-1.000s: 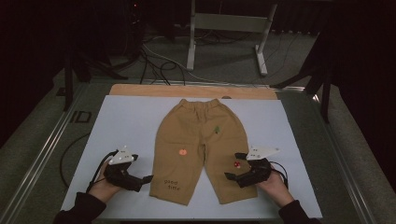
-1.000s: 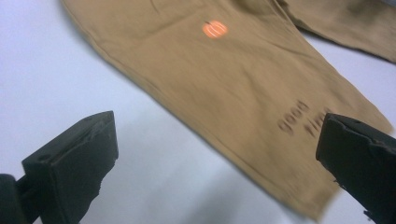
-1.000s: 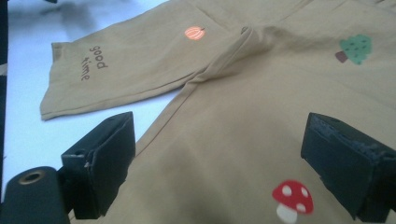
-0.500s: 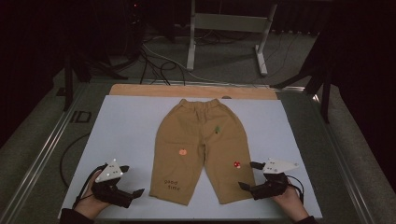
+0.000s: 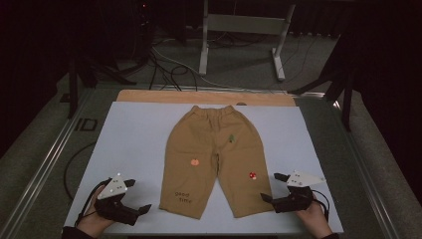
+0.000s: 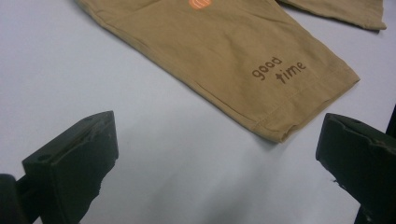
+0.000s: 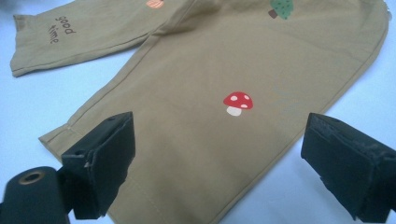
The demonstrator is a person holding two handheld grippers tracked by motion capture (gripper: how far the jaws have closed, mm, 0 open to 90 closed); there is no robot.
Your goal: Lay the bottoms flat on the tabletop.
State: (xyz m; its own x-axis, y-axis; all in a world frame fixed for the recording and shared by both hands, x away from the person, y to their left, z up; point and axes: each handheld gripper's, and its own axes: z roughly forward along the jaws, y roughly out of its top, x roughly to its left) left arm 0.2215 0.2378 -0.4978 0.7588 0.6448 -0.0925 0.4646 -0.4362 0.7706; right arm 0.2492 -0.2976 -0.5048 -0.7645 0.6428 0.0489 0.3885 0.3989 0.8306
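Lying flat in the middle of the pale tabletop (image 5: 129,144), the tan trousers (image 5: 214,149) are spreading their two legs toward us, waistband at the far side. We are holding the left tongs (image 5: 142,209) spread wide just beside the hem of the leg with the words "good time" (image 6: 279,69), not touching the cloth. We are holding the right tongs (image 5: 268,191) spread wide too, near the outer edge of the other leg, close to the red mushroom (image 7: 238,101). Bare sheet is lying open on both sides of the trousers.
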